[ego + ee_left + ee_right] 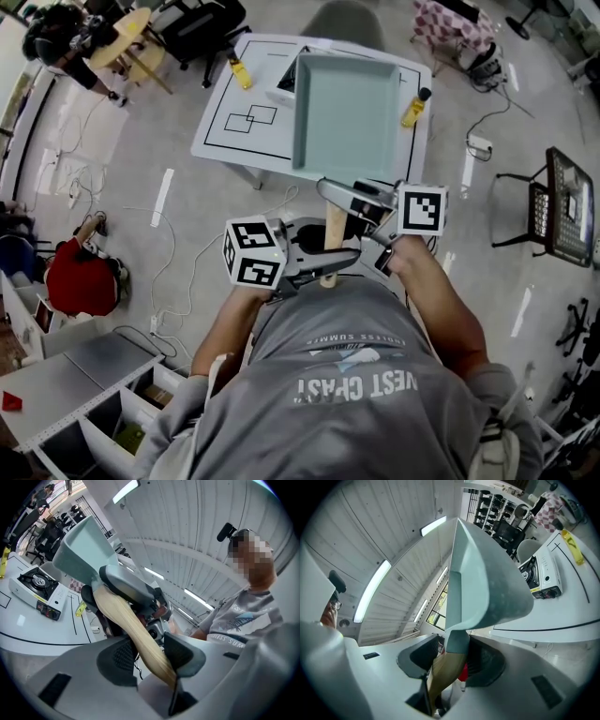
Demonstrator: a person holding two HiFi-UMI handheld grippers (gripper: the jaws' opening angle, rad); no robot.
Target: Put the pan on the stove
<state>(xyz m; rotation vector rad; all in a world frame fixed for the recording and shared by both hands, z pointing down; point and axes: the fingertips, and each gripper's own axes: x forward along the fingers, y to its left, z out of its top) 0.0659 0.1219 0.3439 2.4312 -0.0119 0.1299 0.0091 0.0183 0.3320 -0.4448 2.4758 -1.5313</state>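
A teal square pan (pixel 345 112) with a pale wooden handle (pixel 332 234) is held in the air over the near edge of the white table (pixel 234 103). My left gripper (pixel 330 266) is shut on the handle's near end; my right gripper (pixel 339 195) is shut on it closer to the pan. In the left gripper view the handle (pixel 136 630) runs between the pads of the left gripper (pixel 145 656) up to the pan (pixel 82 545). The right gripper (pixel 450 660) clamps the handle (pixel 443 677) just below the pan (pixel 487 573). The portable gas stove (pixel 35 590) stands on the table, mostly hidden behind the pan in the head view.
Yellow bottles (pixel 238 70) (pixel 415 108) lie at the table's left and right sides. A grey chair (pixel 342 19) stands behind the table. Cables run over the floor (pixel 169 234). A white shelf unit (pixel 84 384) is at the lower left.
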